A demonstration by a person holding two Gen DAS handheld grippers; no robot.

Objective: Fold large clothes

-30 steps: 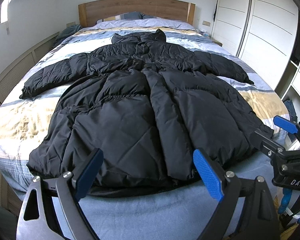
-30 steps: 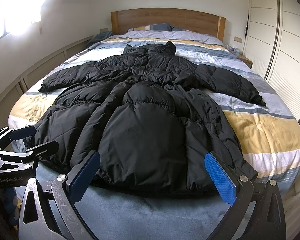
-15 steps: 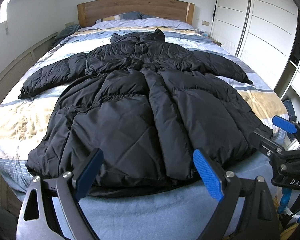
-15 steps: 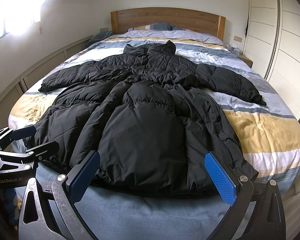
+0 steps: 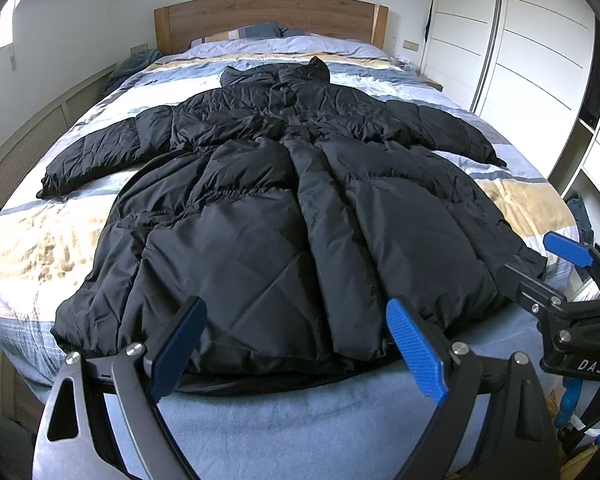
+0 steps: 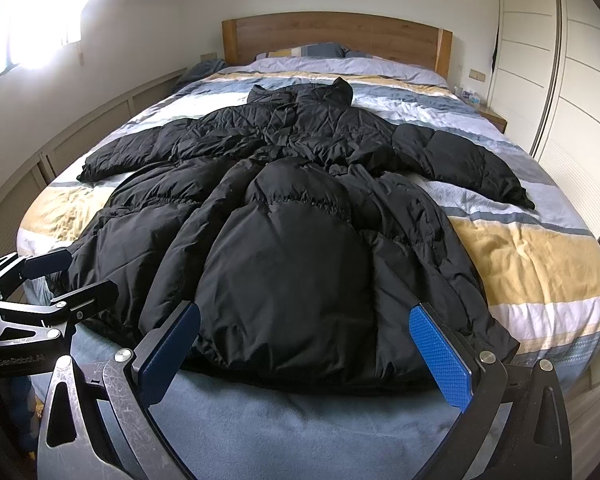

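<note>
Across the bed (image 5: pixel 28 256), a black puffer coat (image 5: pixel 300 216) is lying lengthwise, collar toward the headboard (image 5: pixel 268 16) (sleeves spread); left gripper (image 5: pixel 296 344) and "DAS"-marked right gripper (image 6: pixel 312 344) are hovering, jaws apart.

The coat (image 5: pixel 284 208) lies spread on the bed (image 5: pixel 32 248), collar toward the headboard (image 5: pixel 268 16), hem nearest both tongs.

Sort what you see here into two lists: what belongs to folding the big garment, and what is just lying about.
For the job:
black coat, spread flat on the bed
left gripper, open
right gripper, open

Just lying about:
pillows by the headboard
wardrobe
nightstand with small items
blue bundle beside the bed
</note>
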